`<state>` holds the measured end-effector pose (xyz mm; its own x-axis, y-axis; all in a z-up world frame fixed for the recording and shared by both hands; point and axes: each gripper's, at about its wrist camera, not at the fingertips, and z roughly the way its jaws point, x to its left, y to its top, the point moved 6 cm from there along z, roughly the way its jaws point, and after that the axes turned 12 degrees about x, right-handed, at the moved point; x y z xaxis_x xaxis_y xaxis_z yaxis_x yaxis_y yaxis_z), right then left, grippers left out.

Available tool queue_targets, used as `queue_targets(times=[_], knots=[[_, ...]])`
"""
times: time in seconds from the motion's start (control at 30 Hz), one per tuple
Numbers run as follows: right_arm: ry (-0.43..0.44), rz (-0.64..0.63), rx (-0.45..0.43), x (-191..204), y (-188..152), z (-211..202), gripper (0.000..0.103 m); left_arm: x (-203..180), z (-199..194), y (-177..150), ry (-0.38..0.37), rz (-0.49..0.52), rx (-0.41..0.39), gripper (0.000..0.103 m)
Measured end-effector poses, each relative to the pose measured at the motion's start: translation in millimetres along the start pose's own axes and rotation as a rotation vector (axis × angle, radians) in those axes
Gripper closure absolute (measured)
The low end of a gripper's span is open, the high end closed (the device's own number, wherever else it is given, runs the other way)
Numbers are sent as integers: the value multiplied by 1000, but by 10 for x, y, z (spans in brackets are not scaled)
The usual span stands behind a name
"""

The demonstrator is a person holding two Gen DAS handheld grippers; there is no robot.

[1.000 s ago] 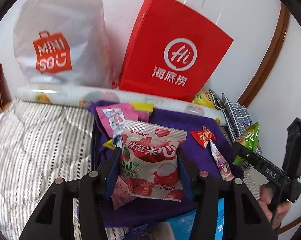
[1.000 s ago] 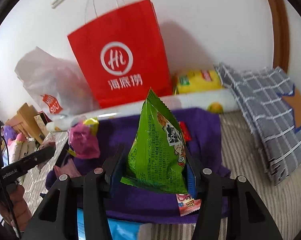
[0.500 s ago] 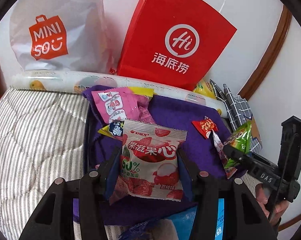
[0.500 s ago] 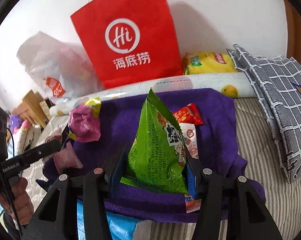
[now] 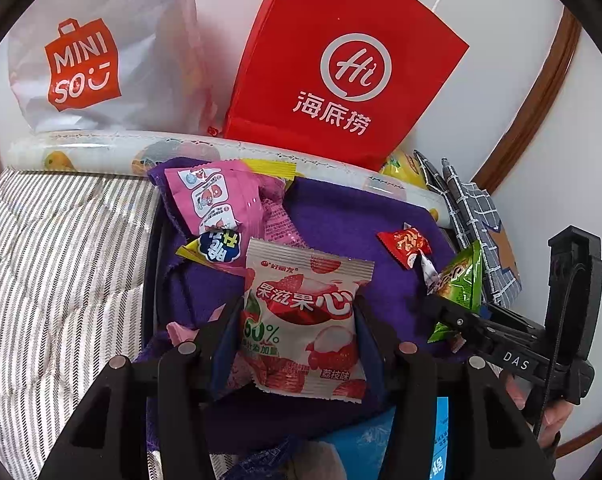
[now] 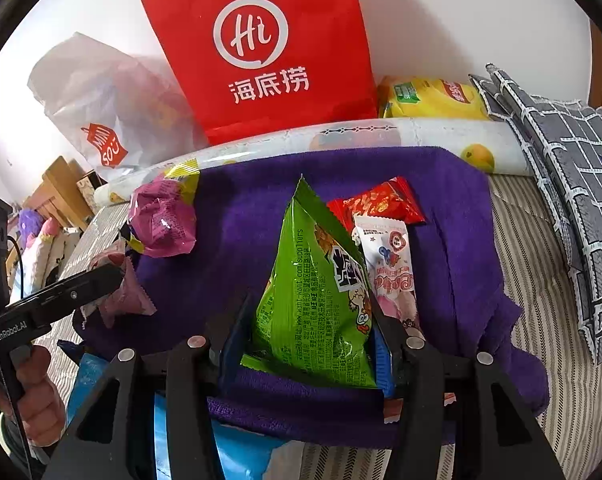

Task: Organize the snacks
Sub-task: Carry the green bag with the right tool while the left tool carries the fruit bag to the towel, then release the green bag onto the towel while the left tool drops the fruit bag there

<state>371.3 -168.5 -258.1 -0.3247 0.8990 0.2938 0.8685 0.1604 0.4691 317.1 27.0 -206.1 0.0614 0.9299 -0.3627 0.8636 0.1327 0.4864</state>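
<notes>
My left gripper is shut on a pink-and-white lychee candy packet, held above a purple cloth. My right gripper is shut on a green snack packet over the same cloth; it also shows at the right of the left wrist view. On the cloth lie a pink packet, a yellow-and-blue packet, a red packet and a white-and-pink packet. The left gripper shows at the left of the right wrist view.
A red paper bag and a white Miniso bag stand against the wall behind a rolled printed mat. A yellow packet and a grey checked cloth lie at the right. Striped bedding surrounds the cloth. Blue packaging lies below.
Both grippers have moved forward and lower toward the purple cloth, each still holding its packet. The bags and the snacks on the cloth look larger and nearer.
</notes>
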Motion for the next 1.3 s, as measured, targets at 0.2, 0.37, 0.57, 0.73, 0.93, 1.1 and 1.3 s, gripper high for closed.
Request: queue_targets(times=[0.2, 0.37, 0.57, 0.73, 0.93, 1.1, 1.3], knots=[[2, -1, 1, 13, 3, -18, 46, 0, 45, -3, 6, 3, 4, 52], [5, -8, -32, 30, 12, -115, 37, -7, 60, 2, 12, 5, -2, 52], [0, -10, -64, 37, 18, -223, 36, 0, 85, 2, 18, 2, 0, 52], [-13, -5, -79, 36, 17, -271, 36, -2, 86, 5, 22, 0, 2, 52], [-55, -18, -93, 43, 24, -296, 36, -3, 92, 10, 28, -1, 8, 52], [-49, -7, -100, 21, 29, -303, 36, -12, 101, -2, 35, 8, 11, 51], [-45, 13, -125, -8, 24, -338, 36, -25, 115, -7, 42, 17, 17, 50]])
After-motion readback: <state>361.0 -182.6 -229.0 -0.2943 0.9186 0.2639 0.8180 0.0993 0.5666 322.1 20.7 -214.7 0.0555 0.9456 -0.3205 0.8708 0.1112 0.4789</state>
